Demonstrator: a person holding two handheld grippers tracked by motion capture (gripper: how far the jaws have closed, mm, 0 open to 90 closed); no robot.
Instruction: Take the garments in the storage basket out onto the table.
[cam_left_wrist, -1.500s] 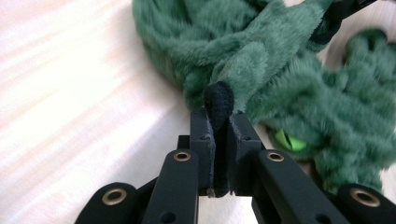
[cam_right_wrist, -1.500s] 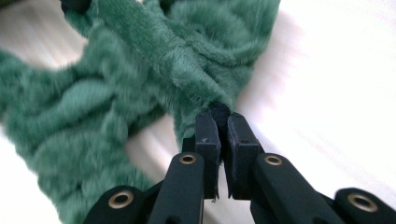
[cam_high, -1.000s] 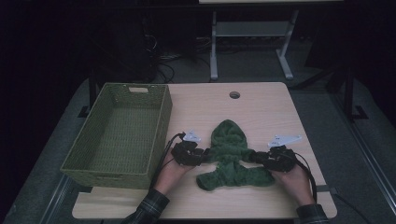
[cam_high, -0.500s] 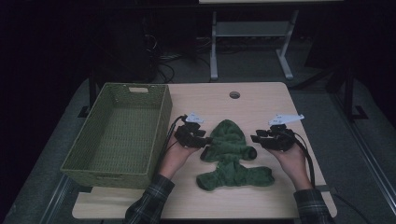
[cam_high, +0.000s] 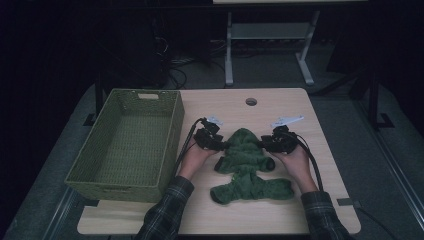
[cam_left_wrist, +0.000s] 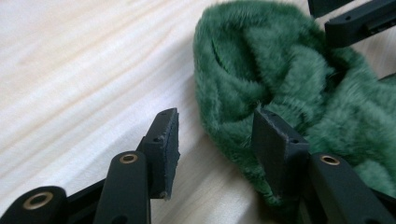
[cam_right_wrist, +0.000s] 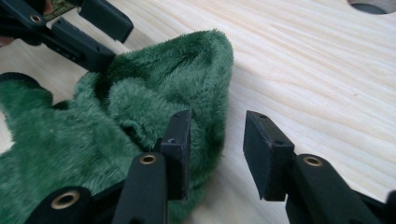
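Since a second ago both hands have carried their grippers up the table, from the wide lower part of the green fleece garment (cam_high: 246, 162) to its rounded top end, and both pairs of jaws have just been opening; so I judge a fold or smoothing pass lower down is finished and the hood-like end is next (probably to be folded before the garment goes into the basket). The left gripper (cam_left_wrist: 215, 140) stands about half open, holding nothing; one jaw rests against the fleece edge, the other over bare table (cam_left_wrist: 70, 70), with the garment's edge just entering the gap. The right gripper (cam_right_wrist: 217, 144) is likewise part open and empty; its left jaw lies against the pile, the gap and the other jaw over bare wood. Count: one garment, lying flat between the two grippers; one woven green basket (cam_high: 172, 135), beyond the left gripper's outer side; two grippers; one table.
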